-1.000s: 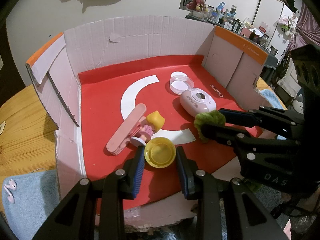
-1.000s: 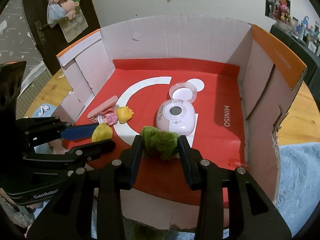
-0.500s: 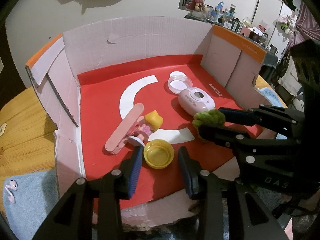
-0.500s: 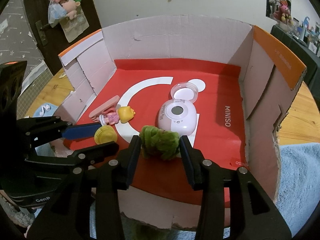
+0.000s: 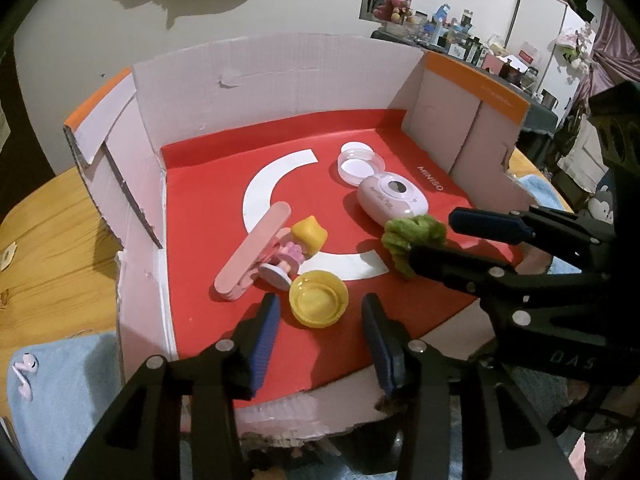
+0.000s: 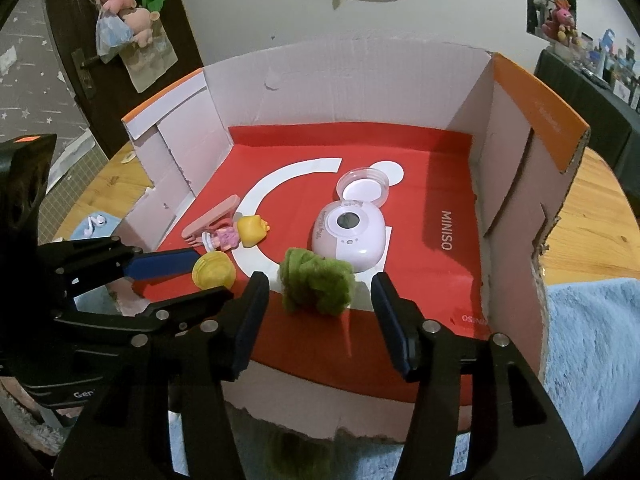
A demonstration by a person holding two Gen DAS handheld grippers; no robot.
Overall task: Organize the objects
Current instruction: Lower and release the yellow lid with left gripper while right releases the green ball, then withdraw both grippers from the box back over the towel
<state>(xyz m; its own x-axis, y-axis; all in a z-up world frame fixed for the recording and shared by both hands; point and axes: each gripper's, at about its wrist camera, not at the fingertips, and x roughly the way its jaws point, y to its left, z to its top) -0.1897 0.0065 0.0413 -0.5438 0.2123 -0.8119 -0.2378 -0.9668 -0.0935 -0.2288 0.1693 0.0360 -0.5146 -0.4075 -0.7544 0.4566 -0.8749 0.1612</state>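
Left tongs (image 5: 318,322) parted, jaws just been opening, yellow cap (image 5: 318,298) lying loose between the pads on the red floor of the box, touched by neither; right tongs (image 6: 320,300) likewise spread, jaws just been opening, green scrunchie (image 6: 318,286) resting free between them, clear of both pads. Both poised over the low torn front edge of the cardboard box (image 6: 348,80); tall pale walls at back and sides, orange strips along the side rims. Inside: cap and scrunchie near the front edge; pink clip (image 5: 252,252) and small doll (image 5: 298,246) with yellow hair touching each other toward the left wall, just behind the cap; pink oval gadget (image 6: 348,236) near the middle, just behind the scrunchie; clear round lid (image 6: 364,186) against its far end. Box set on a wooden table (image 5: 52,248); blue towel (image 6: 592,352) at the front corners, pink earbuds (image 5: 24,372) on it at left. White wall behind, cluttered shelves (image 5: 452,36) far right, dark door with hanging plush toys (image 6: 124,8) far left.
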